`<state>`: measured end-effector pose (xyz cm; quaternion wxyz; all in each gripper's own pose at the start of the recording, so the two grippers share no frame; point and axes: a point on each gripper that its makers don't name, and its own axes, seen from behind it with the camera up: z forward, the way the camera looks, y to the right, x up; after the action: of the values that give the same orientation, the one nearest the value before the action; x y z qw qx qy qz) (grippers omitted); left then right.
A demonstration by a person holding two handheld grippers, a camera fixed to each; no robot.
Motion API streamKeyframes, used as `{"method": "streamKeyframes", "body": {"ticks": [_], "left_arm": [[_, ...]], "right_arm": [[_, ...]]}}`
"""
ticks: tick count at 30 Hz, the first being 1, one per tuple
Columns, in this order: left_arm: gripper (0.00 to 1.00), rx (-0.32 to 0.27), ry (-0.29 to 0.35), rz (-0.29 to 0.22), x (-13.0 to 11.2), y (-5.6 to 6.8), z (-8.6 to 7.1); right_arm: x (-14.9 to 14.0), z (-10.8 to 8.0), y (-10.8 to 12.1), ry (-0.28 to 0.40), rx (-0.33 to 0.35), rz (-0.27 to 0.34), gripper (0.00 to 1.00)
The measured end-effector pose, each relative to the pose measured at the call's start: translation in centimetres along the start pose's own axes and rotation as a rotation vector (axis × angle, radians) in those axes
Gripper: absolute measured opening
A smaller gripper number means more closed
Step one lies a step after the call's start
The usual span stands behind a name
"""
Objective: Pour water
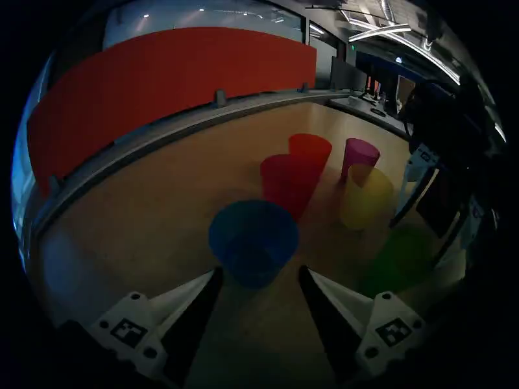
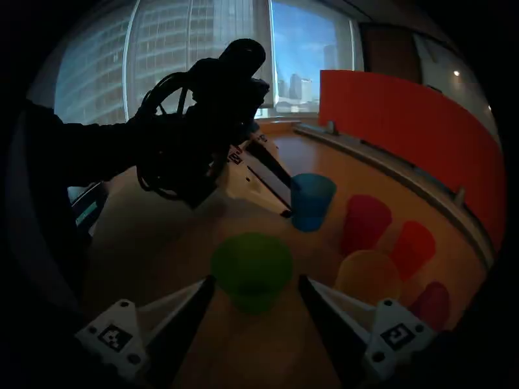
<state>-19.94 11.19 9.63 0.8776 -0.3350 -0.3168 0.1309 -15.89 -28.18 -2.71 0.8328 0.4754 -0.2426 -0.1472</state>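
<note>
My left claw (image 1: 259,272) is spread wide and grips nothing; the blue cup (image 1: 253,236) stands just ahead between its fingertips, lined up, I judge, for a grasp; my right claw (image 2: 256,280) is likewise released, the green cup (image 2: 252,266) framed the same way, probably the pouring partner; a yellow cup (image 1: 365,194) and purple cup (image 1: 359,154) wait farther off on the table (image 1: 149,214); in this dimness I cannot tell whether any cup holds water.
</note>
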Motion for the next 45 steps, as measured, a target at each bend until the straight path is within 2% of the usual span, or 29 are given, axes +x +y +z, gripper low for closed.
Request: {"method": "streamKeyframes", "body": {"ticks": [9,27,34,39,45], "left_arm": [[0.86,0.005,-0.021,0.019,0.3,-0.2,0.9],[0.86,0.01,-0.034,0.008,1.3,-0.6,2.5],[0.86,0.016,-0.032,0.0,1.5,-0.7,2.5],[0.82,0.018,-0.03,0.002,1.4,-0.7,2.4],[0.81,0.01,-0.028,0.001,1.3,-0.5,2.2]], "right_arm": [[0.1,1.3,-0.1,-0.003,0.011,0.009,1.0],[0.4,3.1,-0.4,-0.007,0.028,0.007,1.0],[0.3,3.1,-0.3,-0.011,0.024,0.006,1.0],[0.2,3.2,-0.2,-0.013,0.016,0.003,0.91],[0.2,3.0,-0.5,-0.016,0.027,0.003,0.9]]}}
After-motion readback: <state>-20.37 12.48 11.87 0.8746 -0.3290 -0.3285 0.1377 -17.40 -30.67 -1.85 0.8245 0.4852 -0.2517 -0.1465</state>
